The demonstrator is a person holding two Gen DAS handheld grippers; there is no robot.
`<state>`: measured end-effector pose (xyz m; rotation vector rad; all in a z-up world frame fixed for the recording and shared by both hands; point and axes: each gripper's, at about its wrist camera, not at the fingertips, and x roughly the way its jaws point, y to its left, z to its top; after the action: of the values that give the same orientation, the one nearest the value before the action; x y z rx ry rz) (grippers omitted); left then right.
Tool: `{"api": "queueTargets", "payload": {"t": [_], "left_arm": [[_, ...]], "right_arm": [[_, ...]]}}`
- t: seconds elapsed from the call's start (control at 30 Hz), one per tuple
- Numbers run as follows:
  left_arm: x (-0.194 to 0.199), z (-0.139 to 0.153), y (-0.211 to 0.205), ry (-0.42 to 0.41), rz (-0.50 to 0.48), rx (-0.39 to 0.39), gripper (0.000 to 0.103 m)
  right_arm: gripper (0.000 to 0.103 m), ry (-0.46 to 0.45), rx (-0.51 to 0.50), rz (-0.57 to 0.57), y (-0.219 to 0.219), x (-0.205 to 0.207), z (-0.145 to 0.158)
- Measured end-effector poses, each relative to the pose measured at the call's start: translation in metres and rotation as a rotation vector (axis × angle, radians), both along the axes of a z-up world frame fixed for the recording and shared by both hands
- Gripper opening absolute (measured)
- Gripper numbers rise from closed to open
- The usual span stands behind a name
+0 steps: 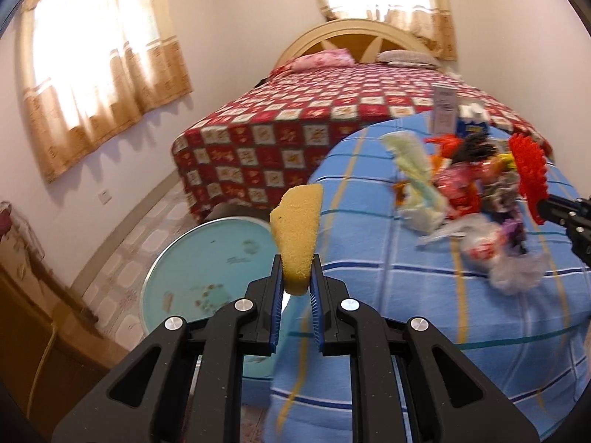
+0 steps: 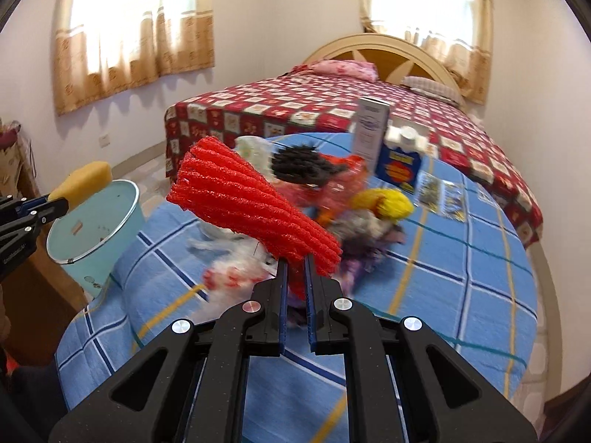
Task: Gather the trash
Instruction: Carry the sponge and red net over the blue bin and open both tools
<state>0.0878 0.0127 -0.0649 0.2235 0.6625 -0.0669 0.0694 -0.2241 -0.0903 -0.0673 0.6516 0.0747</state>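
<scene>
My left gripper (image 1: 296,263) is shut on a yellow sponge (image 1: 297,232), held just over the near rim of a pale blue bin (image 1: 207,277). The right wrist view shows that sponge (image 2: 83,181) above the bin (image 2: 92,229) at the left. My right gripper (image 2: 295,261) is shut on a red foam net sleeve (image 2: 251,210), raised above the blue checked table cover (image 2: 461,277). The same red net (image 1: 528,173) appears at the right of the left wrist view. A heap of wrappers and plastic scraps (image 2: 332,199) lies on the cover behind the net.
A white carton (image 2: 371,131) and a blue-and-yellow box (image 2: 400,164) stand at the table's far side, with small sachets (image 2: 439,192) beside them. Behind is a bed with a red checked spread (image 2: 295,107). A wooden cabinet (image 1: 44,332) stands left of the bin.
</scene>
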Motion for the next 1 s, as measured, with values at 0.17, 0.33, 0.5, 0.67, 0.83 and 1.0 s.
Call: {"api": "queueTargets", "payload": {"t": [0.17, 0.33, 0.5, 0.67, 0.83, 1.0], "left_arm": [[0.012, -0.007, 0.028, 0.024, 0.071, 0.021, 0.014], [0.020, -0.014, 0.054, 0.044, 0.134, 0.045, 0.014], [0.029, -0.022, 0.077, 0.066, 0.194, 0.078, 0.014], [0.032, -0.027, 0.098, 0.084, 0.229, 0.084, 0.014], [0.037, -0.030, 0.118, 0.097, 0.271, 0.077, 0.014], [0.042, -0.029, 0.133, 0.105, 0.301, 0.072, 0.014]], "right_arm": [[0.009, 0.017, -0.027, 0.054, 0.030, 0.020, 0.000], [0.009, 0.028, -0.047, 0.100, 0.056, 0.037, 0.000], [0.010, 0.038, -0.072, 0.144, 0.083, 0.054, 0.000], [0.010, 0.053, -0.096, 0.188, 0.107, 0.073, -0.001], [0.010, 0.068, -0.121, 0.224, 0.134, 0.089, -0.005], [0.010, 0.087, -0.141, 0.258, 0.158, 0.103, -0.011]]}}
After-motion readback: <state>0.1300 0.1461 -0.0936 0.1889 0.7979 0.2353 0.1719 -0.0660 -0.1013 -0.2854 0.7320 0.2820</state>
